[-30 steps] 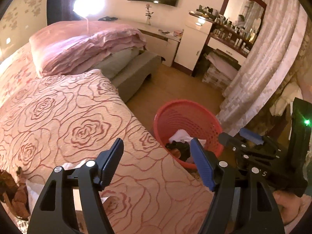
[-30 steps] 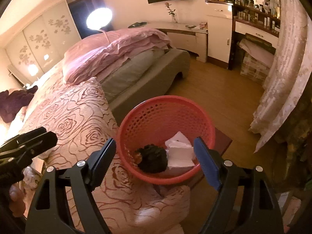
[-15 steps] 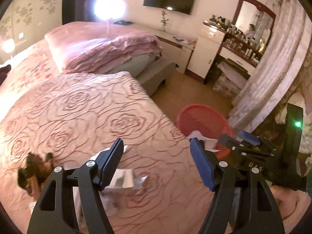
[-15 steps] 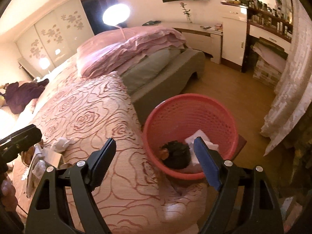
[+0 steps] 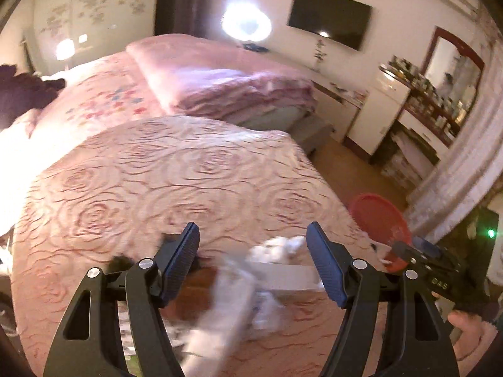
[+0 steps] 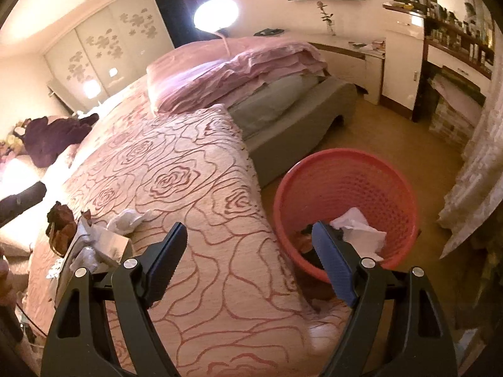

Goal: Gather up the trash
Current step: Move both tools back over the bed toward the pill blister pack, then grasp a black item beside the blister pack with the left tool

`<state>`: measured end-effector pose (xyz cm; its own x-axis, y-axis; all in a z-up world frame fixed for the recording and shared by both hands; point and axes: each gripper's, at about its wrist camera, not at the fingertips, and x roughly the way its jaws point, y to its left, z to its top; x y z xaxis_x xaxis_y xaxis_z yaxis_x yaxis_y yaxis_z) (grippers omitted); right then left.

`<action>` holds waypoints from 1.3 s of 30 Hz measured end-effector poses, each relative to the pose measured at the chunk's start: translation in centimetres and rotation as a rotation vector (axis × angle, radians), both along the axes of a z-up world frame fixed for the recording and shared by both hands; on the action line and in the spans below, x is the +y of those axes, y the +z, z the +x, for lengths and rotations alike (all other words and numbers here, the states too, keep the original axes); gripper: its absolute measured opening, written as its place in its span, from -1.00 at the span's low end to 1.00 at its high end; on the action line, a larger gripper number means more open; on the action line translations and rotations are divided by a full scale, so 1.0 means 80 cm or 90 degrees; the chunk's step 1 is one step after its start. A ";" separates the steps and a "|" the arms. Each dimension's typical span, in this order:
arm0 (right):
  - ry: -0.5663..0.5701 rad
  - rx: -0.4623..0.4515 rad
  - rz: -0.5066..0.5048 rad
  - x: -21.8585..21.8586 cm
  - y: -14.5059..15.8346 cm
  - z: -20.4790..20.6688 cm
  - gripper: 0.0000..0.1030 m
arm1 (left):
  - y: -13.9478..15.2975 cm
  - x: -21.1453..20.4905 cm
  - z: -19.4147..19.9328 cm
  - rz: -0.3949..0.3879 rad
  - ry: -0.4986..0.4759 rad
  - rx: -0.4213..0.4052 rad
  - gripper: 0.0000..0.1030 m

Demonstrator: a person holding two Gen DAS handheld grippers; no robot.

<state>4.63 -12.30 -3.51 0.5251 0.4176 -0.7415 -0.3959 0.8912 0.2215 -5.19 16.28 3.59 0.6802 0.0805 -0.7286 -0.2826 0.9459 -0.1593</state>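
Now, through the left wrist camera, we see our left gripper (image 5: pixel 253 262) spread wide with nothing between its fingers, hanging over a blurred heap of trash on the rose-patterned bedspread (image 5: pixel 176 176). A crumpled white tissue (image 5: pixel 278 248) lies just beyond the fingertips, with pale wrappers (image 5: pixel 226 308) smeared by motion below it. The red basket (image 5: pixel 378 216) sits off the bed's right edge.

From the right wrist camera, our right gripper (image 6: pixel 250 259) is likewise released and holds nothing. It hovers over the bed's corner, beside the red basket (image 6: pixel 345 172) on the floor, which holds white paper (image 6: pixel 358 232) and something dark. The remaining trash lies on the bedspread (image 6: pixel 188 169) to the left: a crumpled tissue (image 6: pixel 125 220), a brown clump (image 6: pixel 61 224) and wrappers (image 6: pixel 91 248).
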 end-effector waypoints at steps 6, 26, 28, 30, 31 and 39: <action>0.007 0.005 -0.001 0.006 -0.004 -0.003 0.53 | 0.011 0.077 -0.029 0.017 0.101 -0.010 0.32; 0.041 0.023 -0.030 0.045 -0.014 -0.008 0.53 | -0.081 0.125 -0.046 -0.044 0.141 0.103 0.23; 0.049 0.024 -0.034 0.051 -0.016 -0.010 0.53 | -0.090 0.128 -0.046 -0.060 0.140 0.110 -0.02; 0.058 0.024 -0.039 0.059 -0.017 -0.012 0.53 | -0.096 0.131 -0.047 -0.077 0.137 0.114 -0.24; 0.061 0.024 -0.040 0.062 -0.017 -0.012 0.53 | -0.099 0.132 -0.048 -0.087 0.133 0.111 -0.32; 0.121 0.019 -0.048 0.098 -0.017 -0.024 0.53 | -0.096 0.130 -0.053 -0.092 0.114 0.084 -0.66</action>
